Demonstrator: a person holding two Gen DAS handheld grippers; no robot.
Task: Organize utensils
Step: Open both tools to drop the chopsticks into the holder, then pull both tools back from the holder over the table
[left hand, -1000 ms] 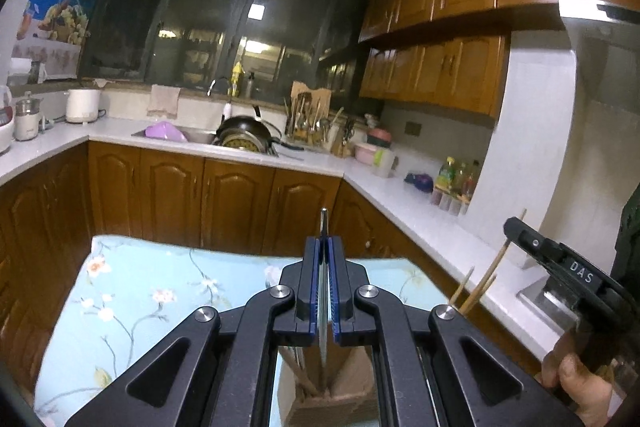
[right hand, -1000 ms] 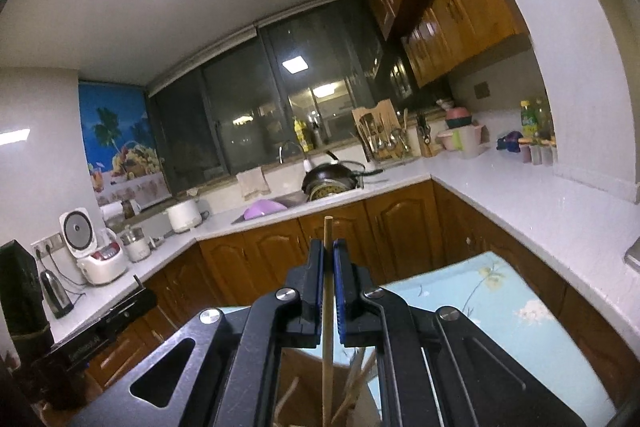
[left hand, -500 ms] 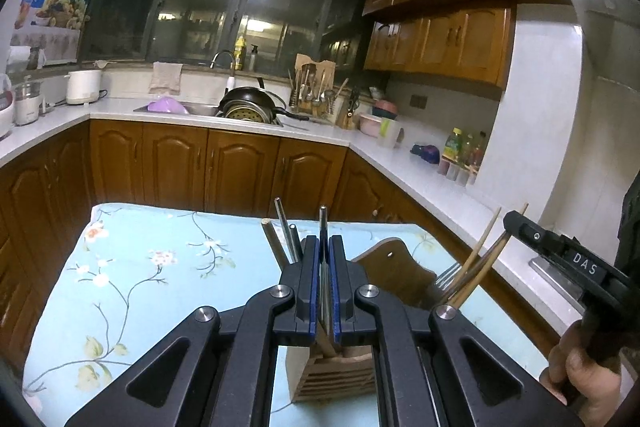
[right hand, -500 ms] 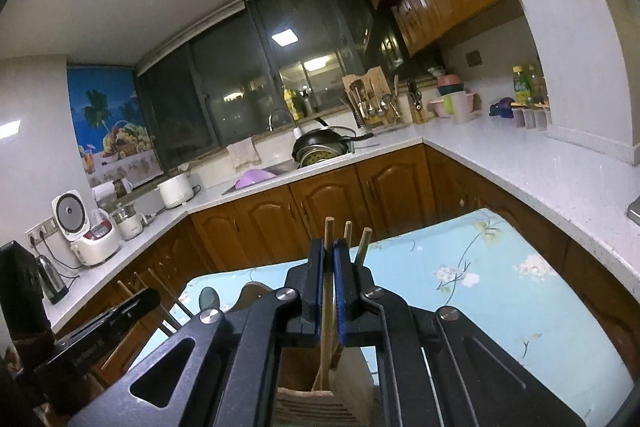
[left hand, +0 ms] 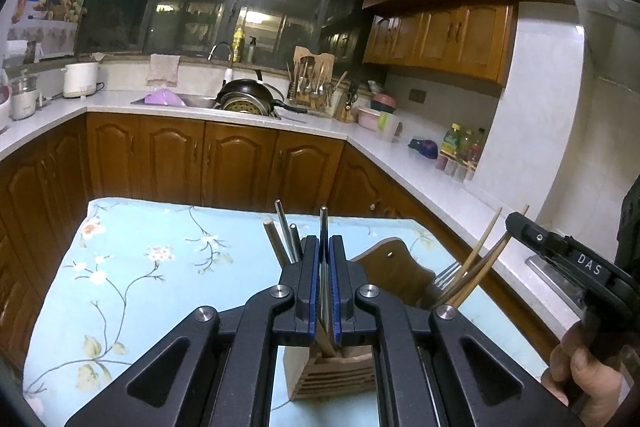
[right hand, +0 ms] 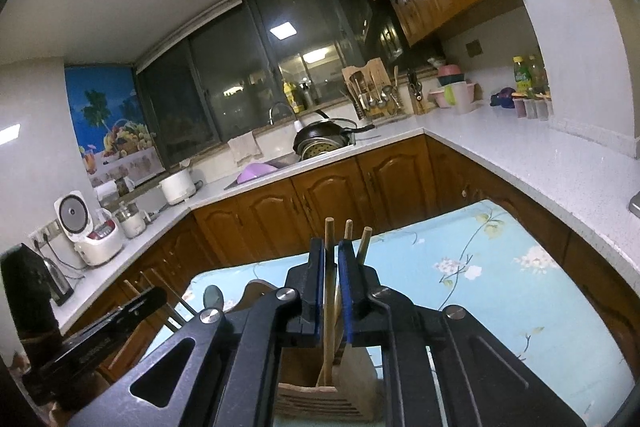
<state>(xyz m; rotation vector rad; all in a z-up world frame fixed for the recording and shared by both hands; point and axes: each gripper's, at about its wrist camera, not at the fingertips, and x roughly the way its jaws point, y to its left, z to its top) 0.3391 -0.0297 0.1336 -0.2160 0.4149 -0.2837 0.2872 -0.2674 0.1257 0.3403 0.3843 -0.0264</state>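
Observation:
A wooden utensil holder [left hand: 332, 373] stands on the blue floral tablecloth [left hand: 132, 279]; it also shows in the right wrist view [right hand: 320, 399]. My left gripper [left hand: 325, 263] is shut on a metal chopstick [left hand: 323, 223] whose lower end is inside the holder. Other metal chopsticks [left hand: 285, 239] stand in the holder. My right gripper [right hand: 330, 263] has its jaws slightly apart around a wooden chopstick [right hand: 329, 233] that stands in the holder beside two more wooden chopsticks [right hand: 362, 243]. A fork [left hand: 446, 273] stands in the holder's right compartment.
Brown cabinets and a white L-shaped counter [left hand: 404, 167] run behind and right of the table. A sink with a black pan [left hand: 248, 97] and a utensil rack [left hand: 312, 83] are at the back. A rice cooker [right hand: 90, 227] and kettle [right hand: 48, 279] stand on the left counter.
Both grippers have lowered and tilted down toward the holder, bringing their chopsticks into it. The right jaws have opened slightly around the wooden chopstick.

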